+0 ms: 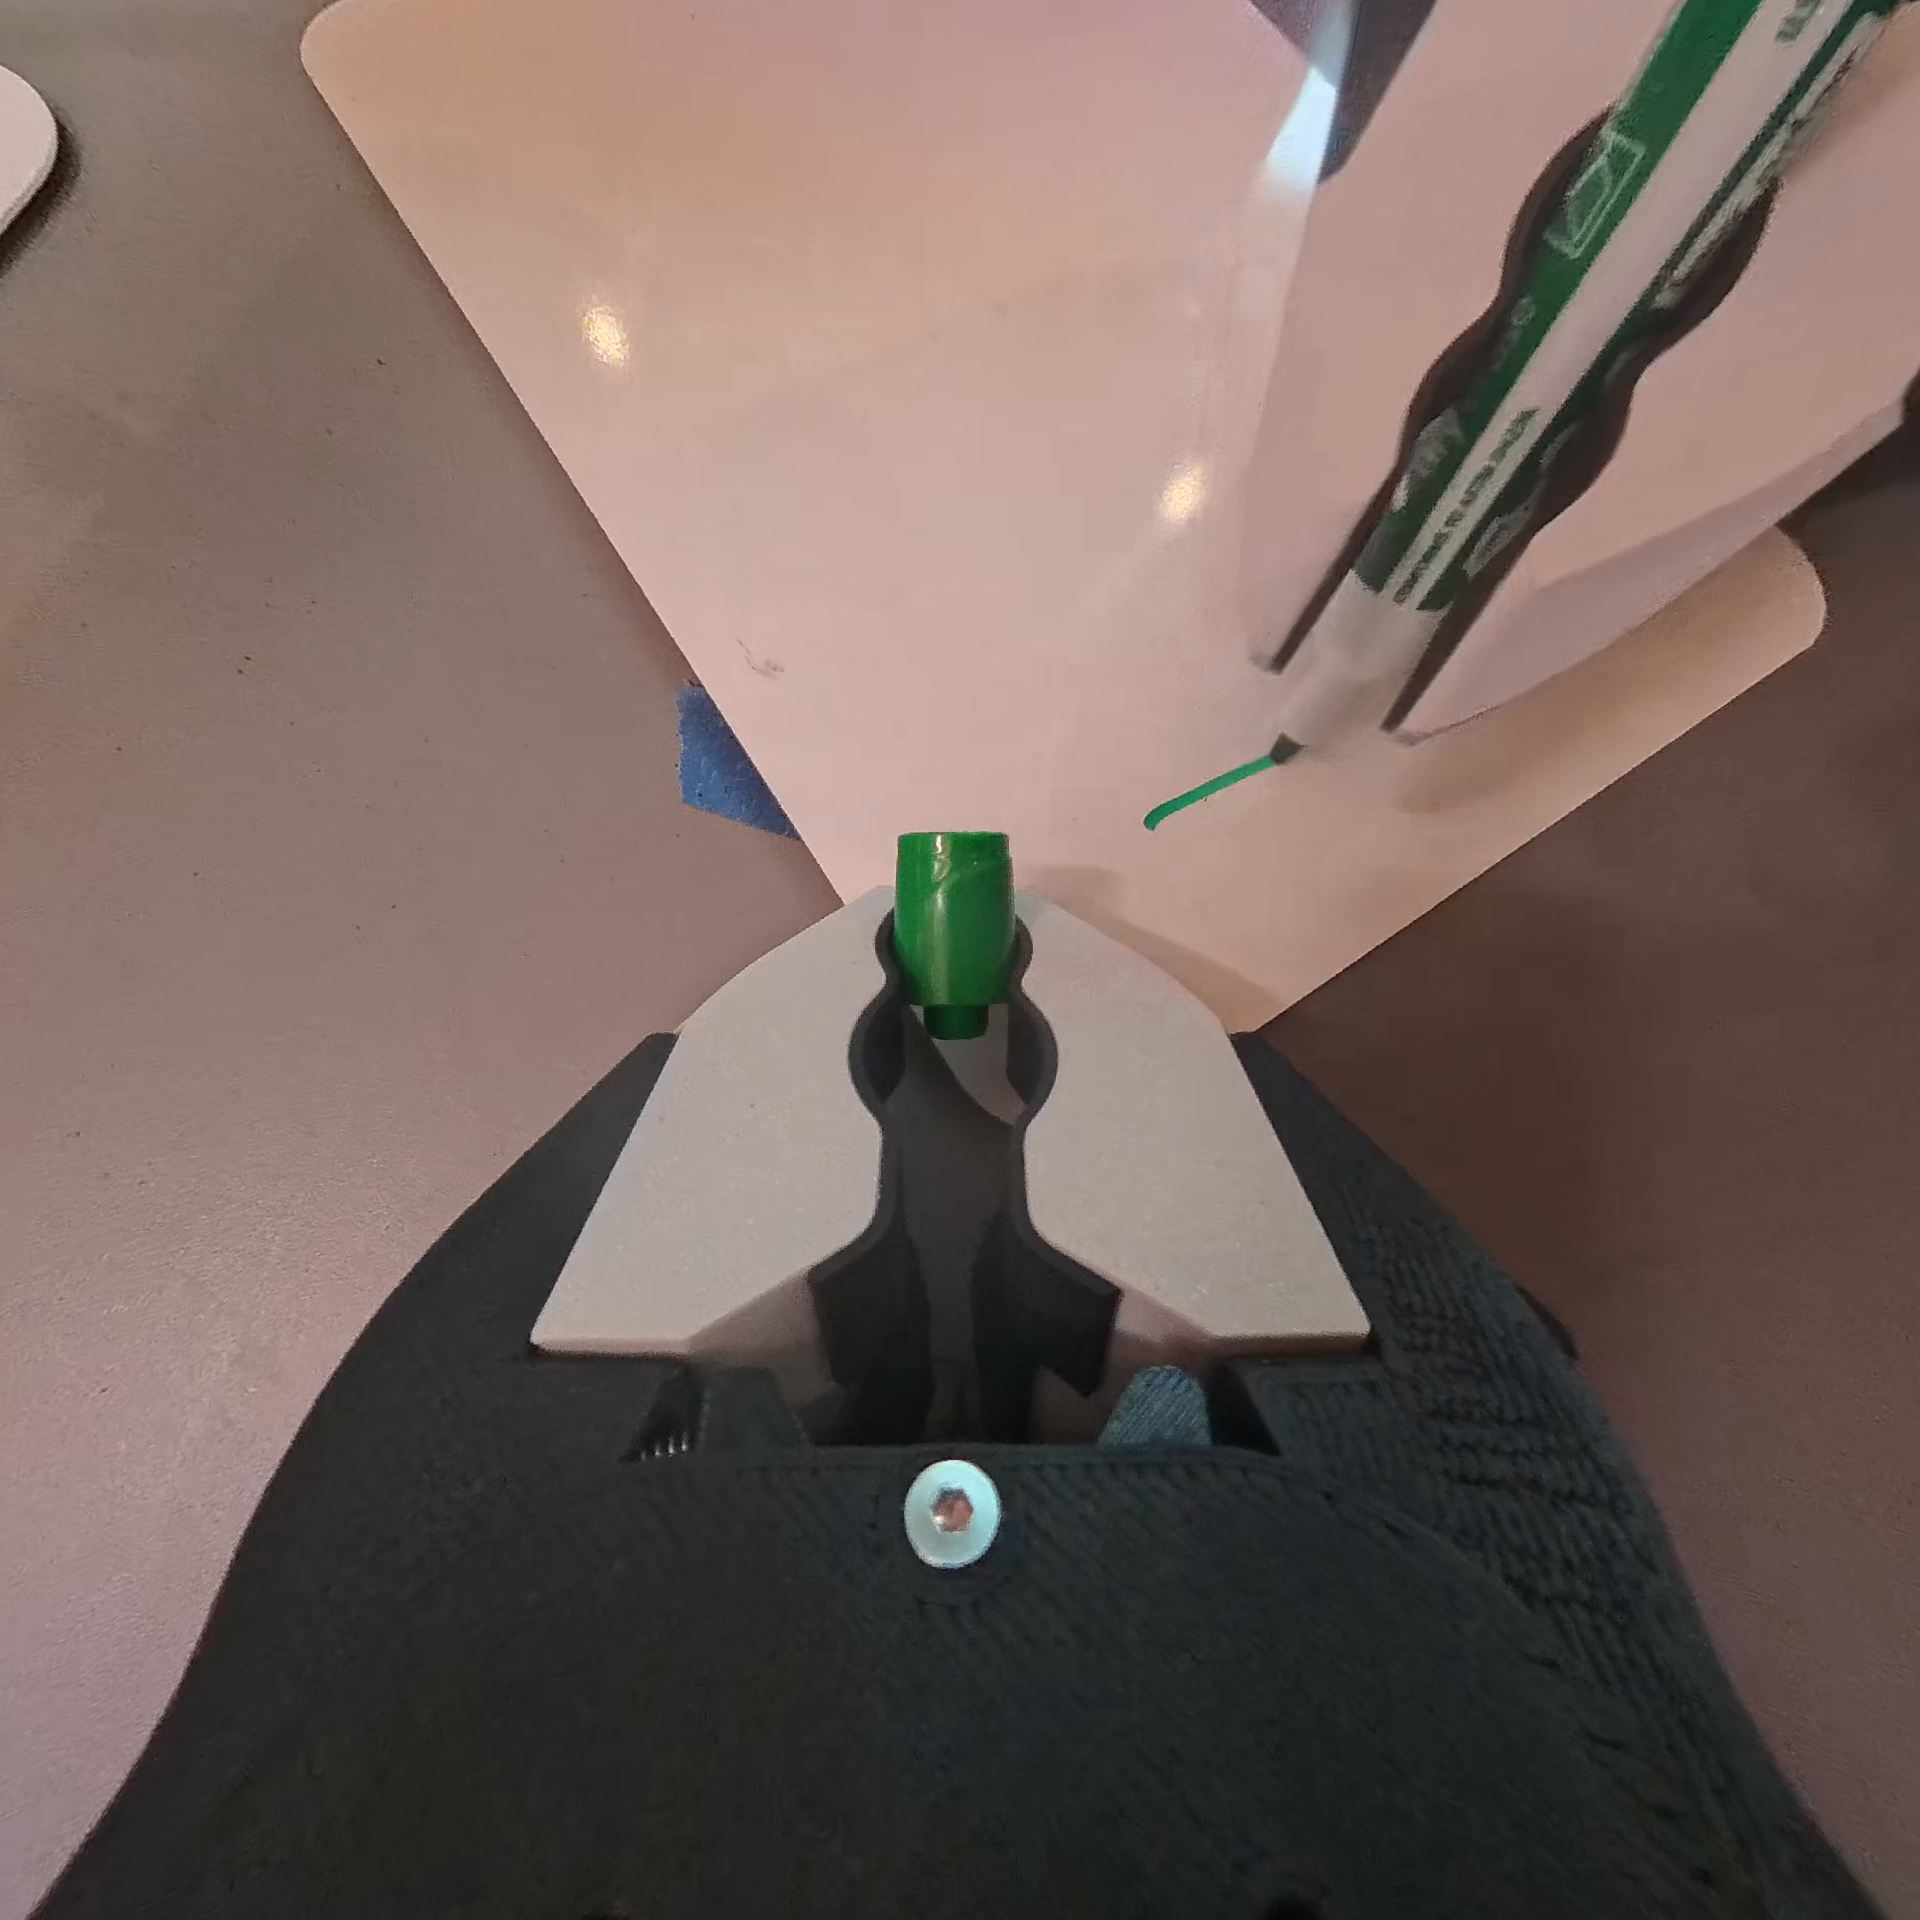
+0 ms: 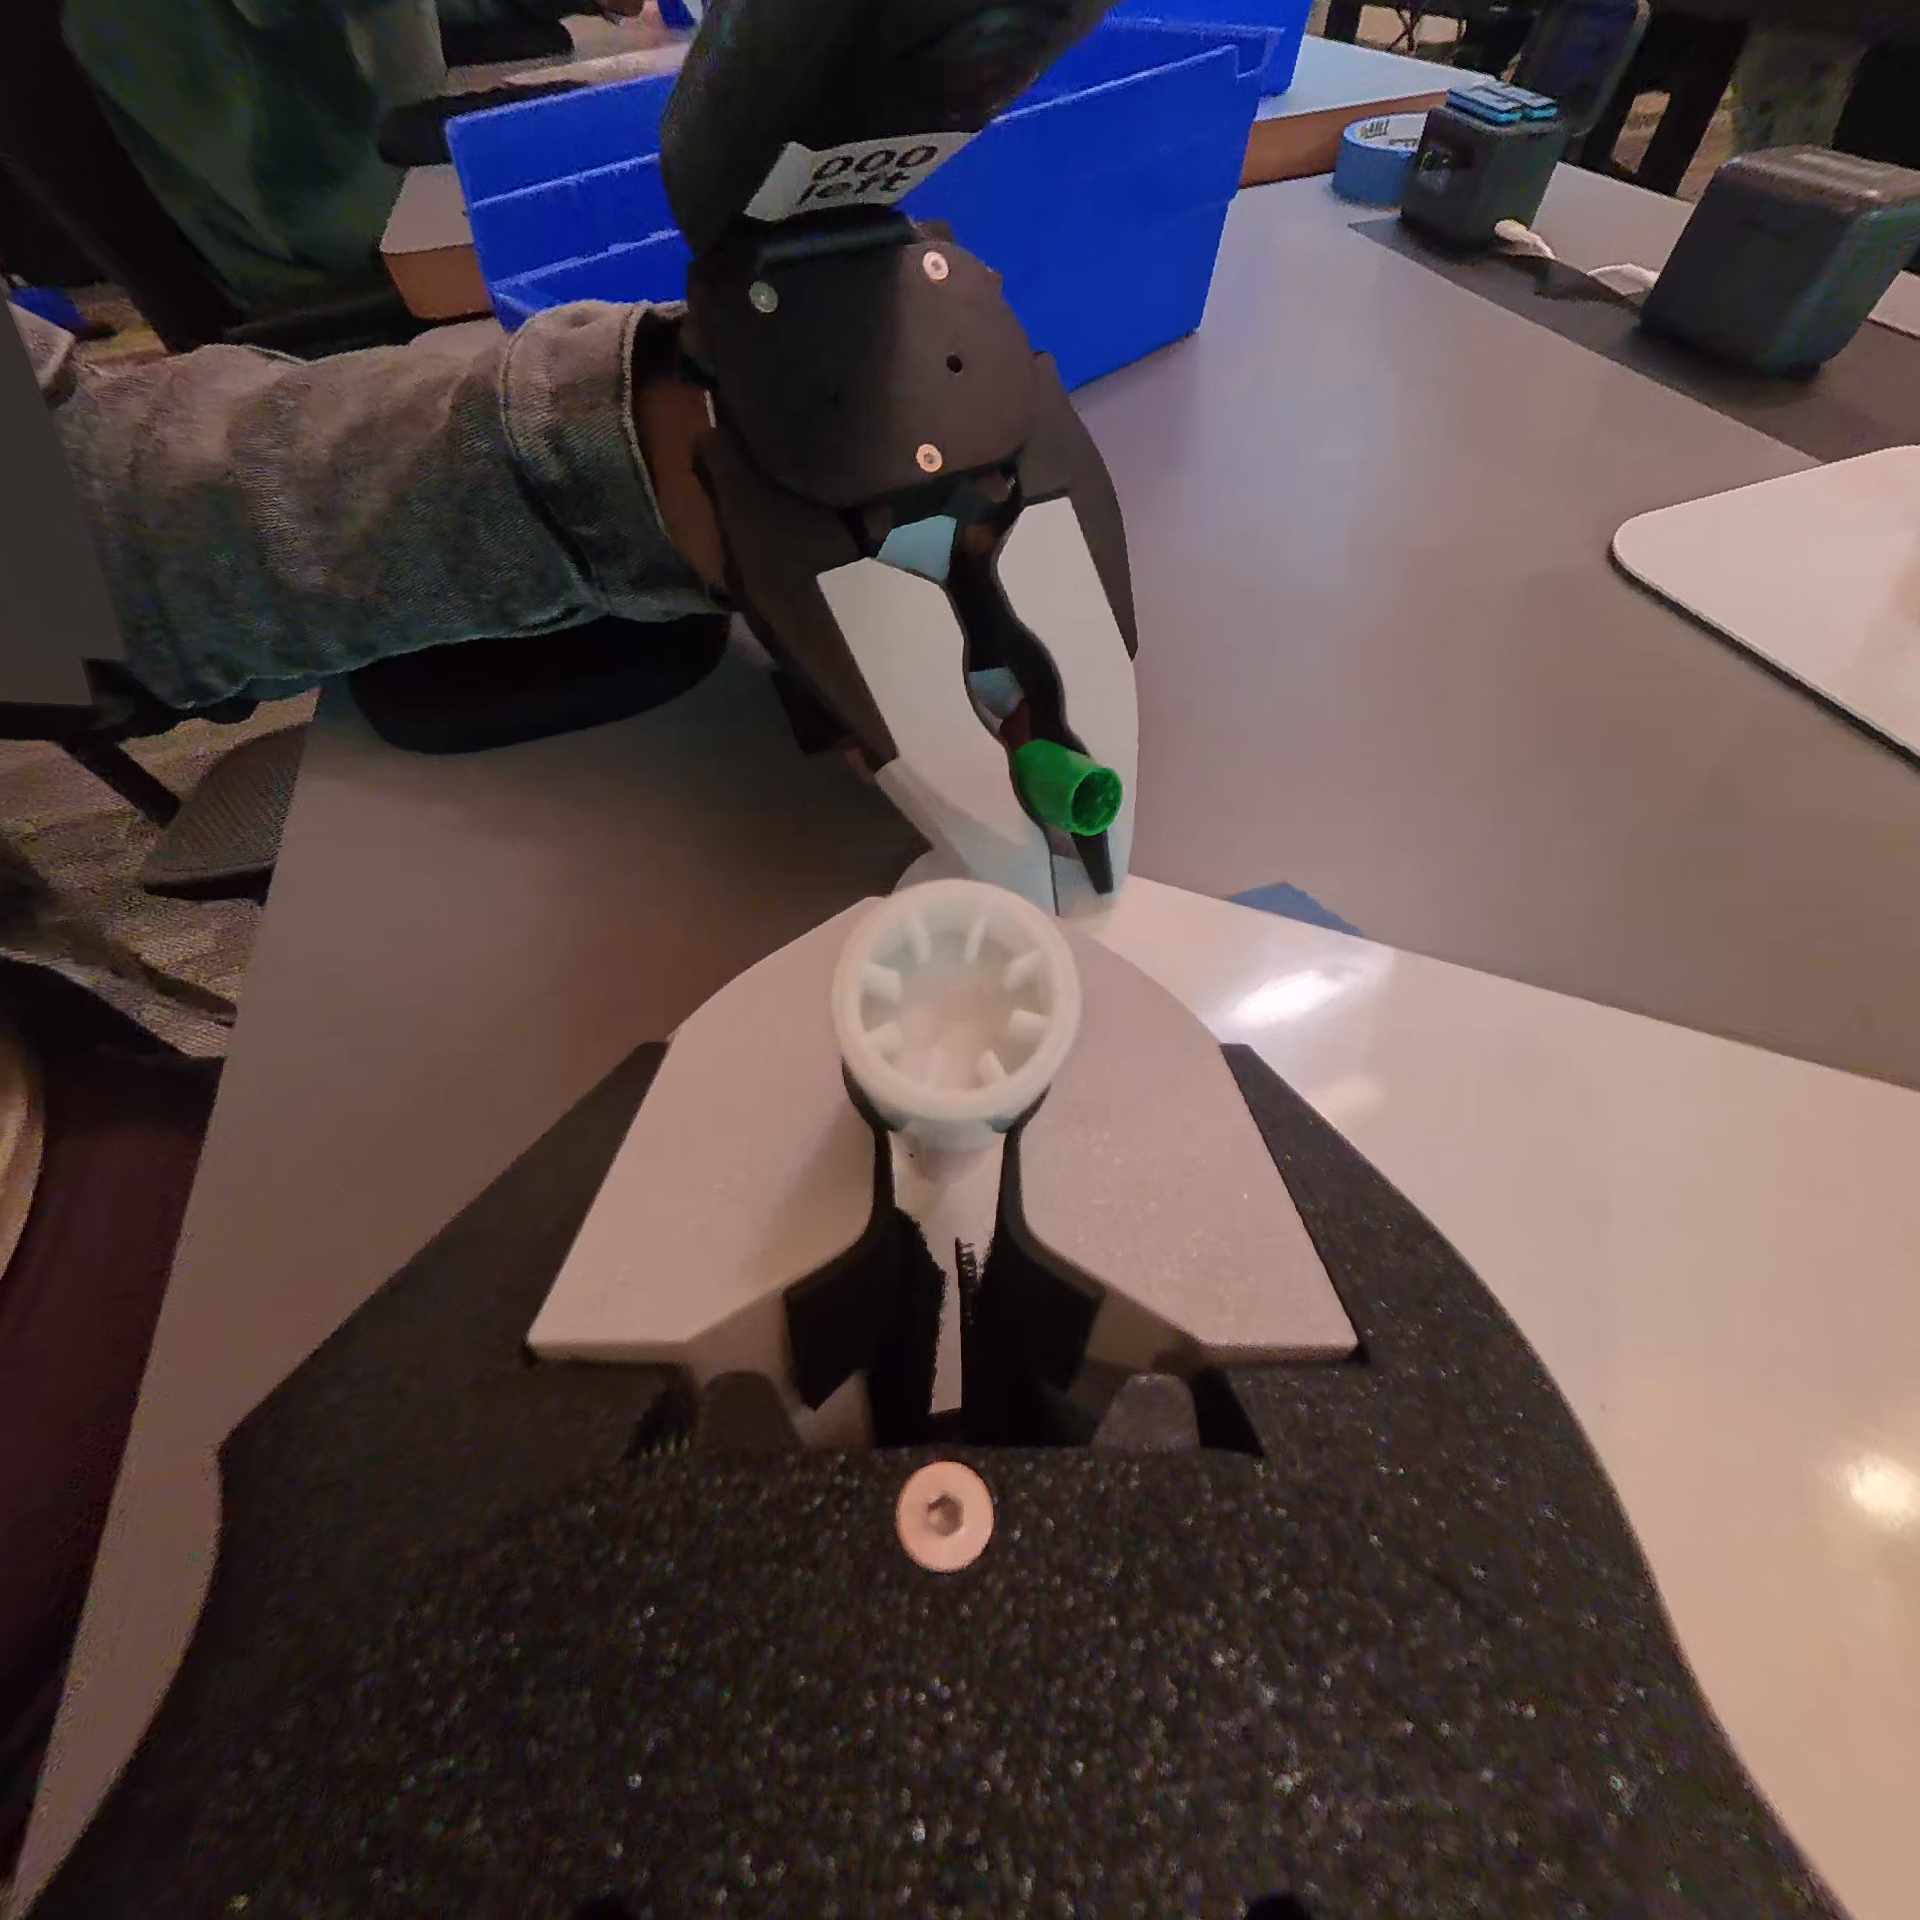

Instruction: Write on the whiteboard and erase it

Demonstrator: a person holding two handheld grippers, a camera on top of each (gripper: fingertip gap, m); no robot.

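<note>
Left gripper clamps green marker cap between grey fingers, low over whiteboard corner. Right gripper grips green-and-white marker, white back end toward its camera, tip touching whiteboard at end of short green stroke. Whiteboard lies flat on grey-brown table.

Two handheld grippers, same build: black, rough-printed shells, broad pale-grey fingers with wavy black inner edges. One silver hex screw centred on each near body. Left gripper domed, three small screws, a white lettered label up top. Behind it, a grey denim sleeve.
</note>
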